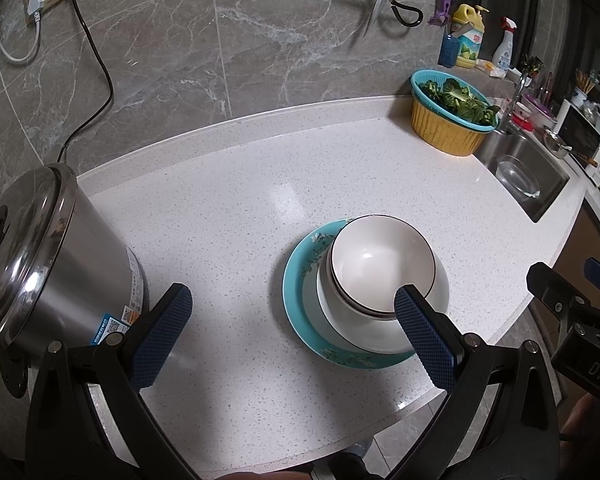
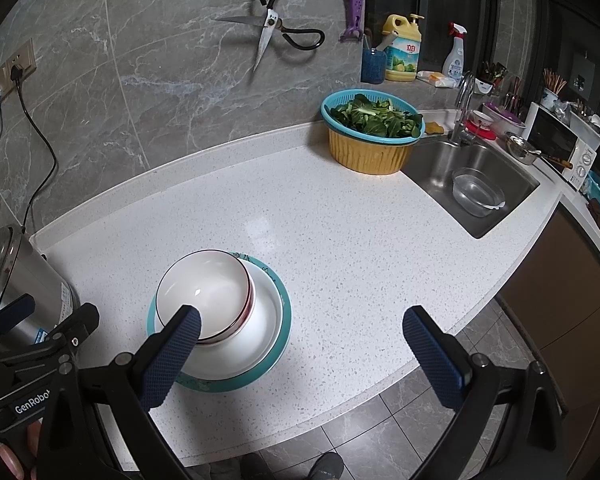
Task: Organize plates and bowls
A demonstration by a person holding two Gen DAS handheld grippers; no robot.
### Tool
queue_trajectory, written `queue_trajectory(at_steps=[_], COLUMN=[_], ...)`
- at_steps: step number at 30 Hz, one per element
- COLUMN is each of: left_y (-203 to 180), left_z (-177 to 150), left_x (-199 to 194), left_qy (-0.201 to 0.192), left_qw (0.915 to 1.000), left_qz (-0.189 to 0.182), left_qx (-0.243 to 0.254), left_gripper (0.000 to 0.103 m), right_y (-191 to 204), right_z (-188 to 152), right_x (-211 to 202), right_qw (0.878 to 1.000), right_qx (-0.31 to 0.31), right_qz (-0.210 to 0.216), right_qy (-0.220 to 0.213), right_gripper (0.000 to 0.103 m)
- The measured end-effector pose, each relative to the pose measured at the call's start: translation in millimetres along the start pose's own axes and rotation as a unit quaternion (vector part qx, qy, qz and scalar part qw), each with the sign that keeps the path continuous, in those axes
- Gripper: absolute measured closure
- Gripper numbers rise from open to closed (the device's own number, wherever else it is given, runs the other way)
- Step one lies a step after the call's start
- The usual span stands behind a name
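Bowls (image 1: 382, 268) sitting nested on teal plate (image 1: 300, 320), near counter (image 1: 240, 200) front edge. Left gripper (image 1: 292, 320), right gripper (image 2: 300, 344) both hovering spread, empty. Stack looking finished; advising pulling away gently, avoiding rims.

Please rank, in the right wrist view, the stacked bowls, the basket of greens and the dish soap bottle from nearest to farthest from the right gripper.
From the right gripper:
1. Stacked bowls, just ahead by its left finger.
2. Basket of greens, farther back, beside the sink.
3. Dish soap bottle, against the back wall.
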State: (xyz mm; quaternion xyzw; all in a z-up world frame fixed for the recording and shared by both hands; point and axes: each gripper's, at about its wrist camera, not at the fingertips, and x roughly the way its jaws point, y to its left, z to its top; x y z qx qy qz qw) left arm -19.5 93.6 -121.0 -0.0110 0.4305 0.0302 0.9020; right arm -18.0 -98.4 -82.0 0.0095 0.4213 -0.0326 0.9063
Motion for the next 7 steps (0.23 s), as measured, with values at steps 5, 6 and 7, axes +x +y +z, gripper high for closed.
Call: queue_trajectory(at_steps=[5, 6, 7], left_y=[0.7, 0.3, 0.4], left_z=[0.9, 0.9, 1.0], left_x=[0.4, 0.1, 0.4], left_qy=[-0.002, -0.002, -0.001], left_qw=[1.0, 1.0, 1.0], left_qz=[0.002, 0.003, 0.002], left_qx=[-0.001, -0.001, 0.0], left_gripper=[0.0, 0.0, 0.0], right_y=[0.4, 0.3, 0.0], right_z=[-1.1, -0.8, -2.0], right_x=[1.9, 2.0, 2.7], right_qw=[1.0, 1.0, 1.0], right_qx=[-0.002, -0.001, -0.001], right_qz=[0.002, 0.002, 0.003], right_qy=[0.001, 0.001, 0.001], right_gripper=[0.0, 0.0, 0.0])
